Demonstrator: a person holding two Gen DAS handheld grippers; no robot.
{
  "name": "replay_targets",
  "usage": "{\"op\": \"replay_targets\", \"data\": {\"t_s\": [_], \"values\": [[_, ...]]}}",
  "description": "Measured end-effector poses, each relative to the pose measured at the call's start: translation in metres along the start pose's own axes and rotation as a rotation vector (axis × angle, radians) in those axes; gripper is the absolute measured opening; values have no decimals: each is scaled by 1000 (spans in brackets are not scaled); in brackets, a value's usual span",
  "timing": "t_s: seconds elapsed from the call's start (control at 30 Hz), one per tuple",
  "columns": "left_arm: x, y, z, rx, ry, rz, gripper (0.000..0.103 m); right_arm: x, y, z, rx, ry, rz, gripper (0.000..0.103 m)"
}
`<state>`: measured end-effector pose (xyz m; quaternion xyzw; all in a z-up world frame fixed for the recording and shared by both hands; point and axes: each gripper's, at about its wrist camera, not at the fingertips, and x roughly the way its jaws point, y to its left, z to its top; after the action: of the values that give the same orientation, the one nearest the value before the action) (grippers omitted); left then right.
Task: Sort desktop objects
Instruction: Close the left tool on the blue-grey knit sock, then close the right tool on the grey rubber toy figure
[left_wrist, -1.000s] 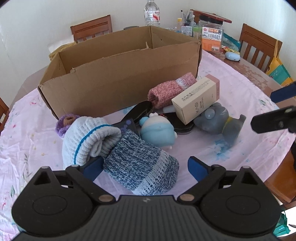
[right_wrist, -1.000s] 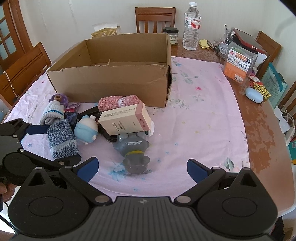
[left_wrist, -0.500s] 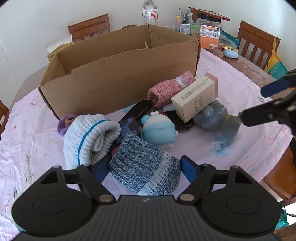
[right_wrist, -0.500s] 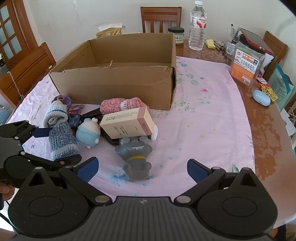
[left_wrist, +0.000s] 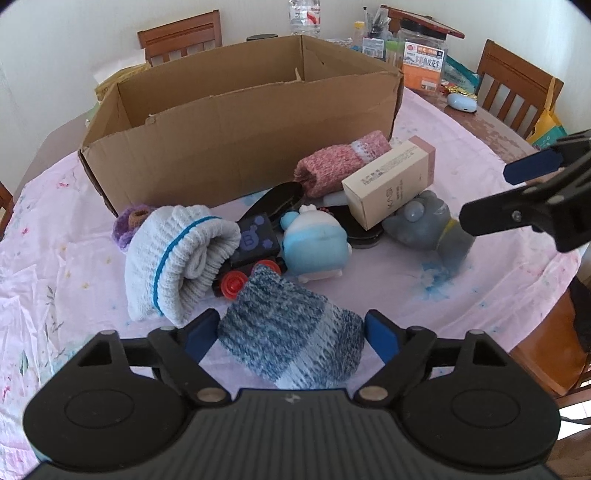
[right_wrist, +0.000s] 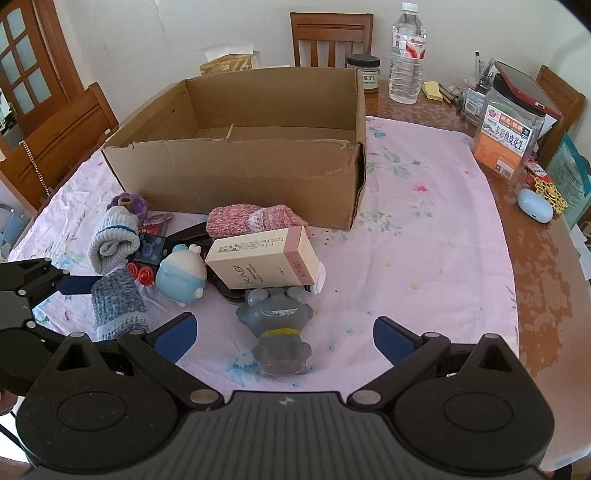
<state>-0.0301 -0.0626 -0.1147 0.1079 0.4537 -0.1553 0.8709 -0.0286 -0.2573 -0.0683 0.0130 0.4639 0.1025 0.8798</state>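
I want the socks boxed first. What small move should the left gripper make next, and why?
Probably close the left gripper on the blue knitted sock. The sock lies between its pads; the jaws closed, then just reopened a little, so the grip looks unsettled. Then lift it toward the open cardboard box behind.

Worktop: brown wooden surface, showing bare along its right edge; a pink floral cloth is covering most of it.

Lying on the cloth:
- open cardboard box, sitting at 12 o'clock;
- pink knitted sock roll, touching the box front;
- white sock roll with blue stripe, at 9 o'clock;
- blue-grey sock roll, lying nearest at 8 o'clock;
- pale blue round toy, beside a toy train;
- grey toy figure, lying at 6 o'clock;
- cream carton, leaning across other items;
- purple knitted piece.

Standing on bare wood at 1 to 3 o'clock: water bottle, dark-lidded jar, orange-labelled container, pale blue case.
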Motion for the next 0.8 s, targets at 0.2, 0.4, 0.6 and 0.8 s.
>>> {"op": "replay_targets", "data": {"t_s": [0.2,0.4,0.6,0.8], "values": [[6,4,-5,-3,15,-5,87,3,-3,-3,0,14,1,103],[11,3,-5,12,-6,-14,87,7,-2,-4,-8,24,10,103],[9,5,-4,0,-22,-40,80,12,1,-4,-36,25,26,103],[1,8,-5,-9,-23,-58,78,26,0,-7,-51,37,42,102]]}}
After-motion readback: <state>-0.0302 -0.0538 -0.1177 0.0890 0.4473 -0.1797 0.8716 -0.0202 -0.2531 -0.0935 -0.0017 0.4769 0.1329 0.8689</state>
